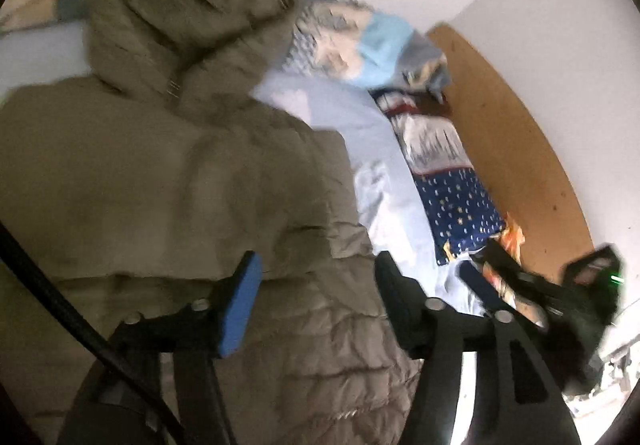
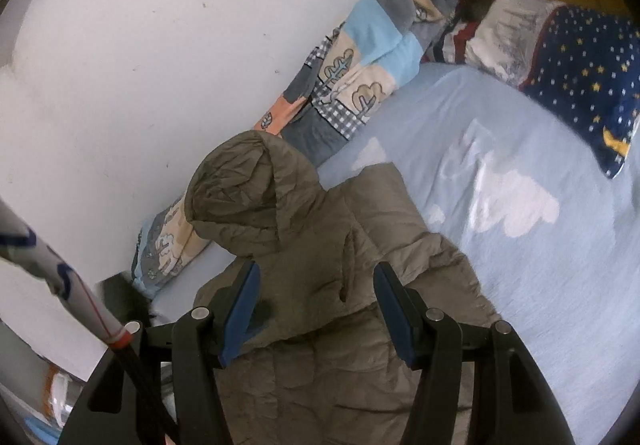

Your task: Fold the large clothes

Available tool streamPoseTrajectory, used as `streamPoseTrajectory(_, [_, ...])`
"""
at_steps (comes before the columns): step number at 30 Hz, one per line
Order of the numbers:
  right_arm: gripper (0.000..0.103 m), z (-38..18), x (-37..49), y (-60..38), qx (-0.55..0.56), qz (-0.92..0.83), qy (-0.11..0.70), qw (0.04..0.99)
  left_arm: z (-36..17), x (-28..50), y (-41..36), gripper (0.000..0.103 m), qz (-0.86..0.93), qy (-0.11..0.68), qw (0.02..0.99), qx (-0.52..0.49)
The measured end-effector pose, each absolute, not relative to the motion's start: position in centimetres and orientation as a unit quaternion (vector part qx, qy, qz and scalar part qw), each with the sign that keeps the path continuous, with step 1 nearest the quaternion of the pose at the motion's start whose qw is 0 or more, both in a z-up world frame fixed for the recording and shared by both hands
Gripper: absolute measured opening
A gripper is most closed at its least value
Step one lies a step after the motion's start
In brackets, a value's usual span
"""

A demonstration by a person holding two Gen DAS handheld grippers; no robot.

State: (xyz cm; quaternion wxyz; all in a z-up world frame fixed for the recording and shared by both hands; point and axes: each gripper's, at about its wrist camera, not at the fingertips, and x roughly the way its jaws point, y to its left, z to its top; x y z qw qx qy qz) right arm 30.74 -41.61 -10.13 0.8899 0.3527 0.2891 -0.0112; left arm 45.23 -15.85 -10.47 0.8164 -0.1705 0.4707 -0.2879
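A: How does the jacket (image 1: 168,181) look?

B: It is an olive-brown quilted puffer with a hood (image 2: 236,181), spread flat on the bed's pale blue sheet (image 2: 500,253), hood toward the white wall (image 2: 160,45). The stitched panels are puffy and wrinkled.

A: And the tools?

B: The left tool (image 1: 316,285) hangs over the jacket's lower body, pointing steeply down; its blue-padded fingers stand apart with nothing pinched. The right tool (image 2: 316,293) hovers just below the hood, jaws likewise spread and empty.

A: Anything else there?

B: A patchwork blanket (image 2: 360,65) bunched along the wall, and a navy star-print pillow (image 2: 584,73).
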Motion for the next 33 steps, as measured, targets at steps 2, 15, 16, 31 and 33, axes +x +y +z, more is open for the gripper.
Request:
streamPoseTrajectory(2, [0.064, -11.1, 31.6, -41.3, 0.36, -0.008, 0.304, 0.882, -9.9, 43.9, -11.2, 0.074, -0.23, 0.456, 0.844, -0.163])
streamPoseTrajectory(15, [0.064, -19.9, 37.3, -39.5, 0.448, 0.012, 0.386, 0.807, -15.6, 47.2, 3.5, 0.075, -0.101, 0.438, 0.854, -0.264])
streamPoseTrajectory(16, [0.064, -20.3, 37.6, -39.4, 0.448, 0.01, 0.386, 0.806, -15.7, 47.5, 3.5, 0.075, -0.102, 0.438, 0.854, -0.261])
streamPoseTrajectory(31, [0.02, -18.0, 39.2, -36.0, 0.266, -0.084, 0.376, 0.884, -18.0, 49.0, 1.9, 0.075, -0.048, 0.467, 0.864, -0.185])
streamPoseTrajectory(33, [0.02, -18.9, 39.7, -36.1, 0.257, -0.094, 0.396, 0.877, -18.6, 49.3, 1.1, 0.075, -0.03, 0.478, 0.865, -0.147])
